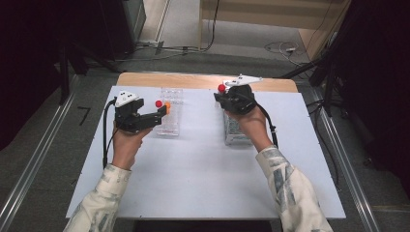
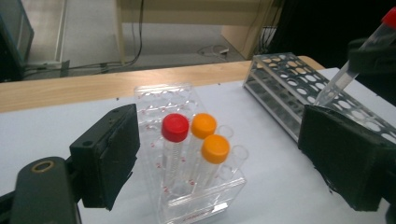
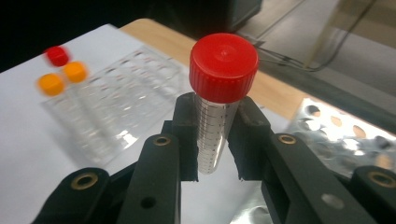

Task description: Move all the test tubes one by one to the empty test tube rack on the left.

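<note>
A clear plastic tube rack (image 1: 170, 123) stands left of the table's middle and holds a red-capped tube (image 2: 175, 127) and two orange-capped tubes (image 2: 204, 125) (image 2: 215, 148). My left gripper (image 1: 163, 112) is at that rack, and in the left gripper view it (image 2: 224, 140) stands open, its black pads wide on either side of the tubes and touching none. My right gripper (image 1: 223, 98) is raised over a grey perforated rack (image 1: 237, 134). It (image 3: 217, 140) is shut on a graduated clear tube with a red cap (image 3: 224, 60), held upright just below the cap.
The white table sheet (image 1: 203, 179) lies on a wooden top whose far edge (image 1: 193, 79) shows behind both racks. Cables trail from both grippers. Floor rails run along both sides of the table.
</note>
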Action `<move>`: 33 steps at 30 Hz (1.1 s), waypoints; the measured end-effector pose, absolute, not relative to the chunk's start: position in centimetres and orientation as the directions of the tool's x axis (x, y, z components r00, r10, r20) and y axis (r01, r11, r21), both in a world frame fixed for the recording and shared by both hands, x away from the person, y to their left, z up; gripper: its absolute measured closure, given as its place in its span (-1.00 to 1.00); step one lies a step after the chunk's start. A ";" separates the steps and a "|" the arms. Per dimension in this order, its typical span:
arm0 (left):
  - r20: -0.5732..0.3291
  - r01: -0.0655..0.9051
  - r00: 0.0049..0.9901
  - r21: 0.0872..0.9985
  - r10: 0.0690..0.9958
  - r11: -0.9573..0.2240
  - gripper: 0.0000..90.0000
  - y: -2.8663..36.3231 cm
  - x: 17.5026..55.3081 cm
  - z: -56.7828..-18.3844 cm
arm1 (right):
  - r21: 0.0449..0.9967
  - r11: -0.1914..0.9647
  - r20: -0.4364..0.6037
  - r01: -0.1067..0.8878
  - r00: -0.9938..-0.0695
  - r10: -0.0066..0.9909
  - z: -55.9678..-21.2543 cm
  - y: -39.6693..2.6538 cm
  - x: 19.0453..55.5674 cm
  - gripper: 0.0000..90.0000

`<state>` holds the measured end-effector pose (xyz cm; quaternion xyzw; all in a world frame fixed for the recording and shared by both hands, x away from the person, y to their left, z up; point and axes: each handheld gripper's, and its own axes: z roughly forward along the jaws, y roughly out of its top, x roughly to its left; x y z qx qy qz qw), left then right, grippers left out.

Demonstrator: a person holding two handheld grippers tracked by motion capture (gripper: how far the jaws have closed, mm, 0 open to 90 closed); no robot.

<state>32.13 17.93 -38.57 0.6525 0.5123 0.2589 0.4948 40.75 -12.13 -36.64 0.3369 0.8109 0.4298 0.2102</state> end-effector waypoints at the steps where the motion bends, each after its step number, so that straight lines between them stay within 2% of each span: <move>1: -0.174 0.408 0.349 0.913 0.921 0.018 -0.68 17.7 32.0 -38.4 | 0.838 0.408 -0.046 0.363 -0.697 0.716 -36.8 -11.8 40.3 0.58; 13: -0.126 0.384 0.484 0.920 0.866 -0.081 -0.60 14.0 30.5 -37.8 | 0.800 0.497 -0.035 0.337 -0.799 0.600 -40.8 -7.9 36.5 0.58; 19: -0.089 0.393 0.533 0.907 0.842 -0.152 -0.46 12.0 30.3 -38.5 | 0.790 0.522 -0.036 0.321 -0.826 0.563 -41.6 -6.5 35.4 0.58; 26: -0.072 0.397 0.564 0.897 0.822 -0.194 -0.03 11.5 30.4 -39.3 | 0.790 0.529 -0.033 0.310 -0.840 0.542 -41.9 -5.5 34.6 0.58; 33: -0.042 0.398 0.569 0.888 0.821 -0.230 0.25 11.2 30.5 -39.9 | 0.793 0.529 -0.031 0.303 -0.846 0.533 -41.9 -5.3 34.3 0.58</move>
